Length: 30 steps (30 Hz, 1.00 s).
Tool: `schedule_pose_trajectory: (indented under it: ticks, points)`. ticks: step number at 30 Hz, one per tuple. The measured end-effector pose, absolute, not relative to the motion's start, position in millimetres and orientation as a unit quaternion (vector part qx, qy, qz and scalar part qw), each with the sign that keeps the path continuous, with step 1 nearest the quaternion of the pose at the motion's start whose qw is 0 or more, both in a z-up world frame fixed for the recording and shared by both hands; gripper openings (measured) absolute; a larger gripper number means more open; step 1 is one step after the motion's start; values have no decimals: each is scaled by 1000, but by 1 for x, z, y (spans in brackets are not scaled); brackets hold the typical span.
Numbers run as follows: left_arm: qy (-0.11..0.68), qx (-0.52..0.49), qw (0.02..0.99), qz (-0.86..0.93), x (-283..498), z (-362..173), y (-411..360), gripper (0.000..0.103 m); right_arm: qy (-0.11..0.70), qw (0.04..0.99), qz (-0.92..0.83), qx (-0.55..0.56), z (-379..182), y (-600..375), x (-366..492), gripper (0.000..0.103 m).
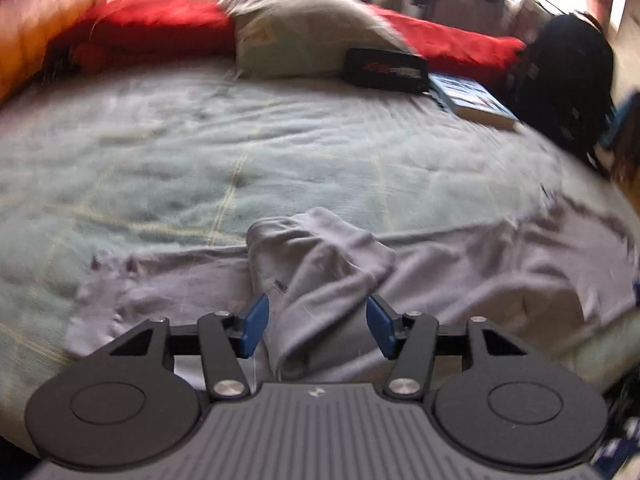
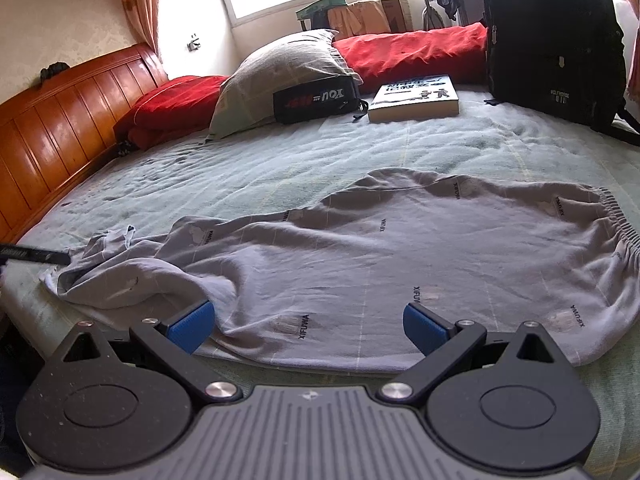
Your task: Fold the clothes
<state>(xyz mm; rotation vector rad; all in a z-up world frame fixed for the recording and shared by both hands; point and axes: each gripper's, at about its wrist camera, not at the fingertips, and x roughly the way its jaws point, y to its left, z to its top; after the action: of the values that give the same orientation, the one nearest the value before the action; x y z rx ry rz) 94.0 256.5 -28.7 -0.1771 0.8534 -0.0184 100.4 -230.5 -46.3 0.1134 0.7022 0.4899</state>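
Left tongs [image 1: 316, 326]: released, blue pads [image 1: 254, 326] standing off both sides of a bunched ridge of the grey garment [image 1: 320, 264]. The ridge runs up between the pads, but neither pad presses on it. Left wrist view is motion-blurred, so fine contact at the cloth edges I can't confirm beyond that.

Right tongs [image 2: 308, 326]: released, spread wide, nothing between them. They hang over the near edge of the garment [image 2: 380, 248], and I can't tell whether the pads touch the fabric.

The garment lies on the bed [image 2: 240, 168], on the near half of the pale green cover, stretched left to right. It is grey-lilac with a small repeated print. The elastic gathered waistband [image 2: 616, 220] is at the right end, the crumpled end at the left. The middle is mostly flat with some wrinkles, and the left part is rumpled and folded over on itself.

Far side of the bed, well apart from the garment:
- grey-green pillow [image 2: 280, 76], leaning on a red blanket [image 2: 408, 52]
- black pouch [image 2: 316, 100] touching the pillow's near right side
- book [image 2: 416, 98] just right of the pouch
- black backpack [image 2: 552, 40] upright at the far right

Wooden headboard [image 2: 60, 128] along the left.
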Motion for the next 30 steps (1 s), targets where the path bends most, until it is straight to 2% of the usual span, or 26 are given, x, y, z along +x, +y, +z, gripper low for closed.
schedule_pose_trajectory:
  ticks: [4, 10, 11, 12, 13, 14, 22, 30]
  points:
    - [427, -187, 885, 4, 119, -54, 292, 52, 342, 910, 227, 56, -47, -236, 99, 102]
    - [410, -239, 880, -22, 138, -73, 315, 49, 355, 909, 207, 65, -54, -240, 105, 102]
    - [407, -243, 880, -23, 139, -73, 316, 44, 357, 909, 207, 64, -55, -239, 106, 102]
    - [402, -239, 883, -24, 138, -72, 316, 35, 358, 908, 209, 62, -55, -236, 106, 102]
    - [396, -233, 888, -28, 137, -70, 314, 11, 358, 908, 210, 57, -55, -233, 106, 102]
    - [390, -227, 892, -31, 135, -67, 312, 2, 358, 908, 212, 53, -56, -231, 106, 102]
    - [313, -210, 926, -18, 112, -30, 324, 2, 359, 907, 218, 42, -55, -221, 107, 102]
    - [302, -218, 928, 11, 108, -28, 343, 2, 358, 907, 218, 35, -54, -217, 107, 102]
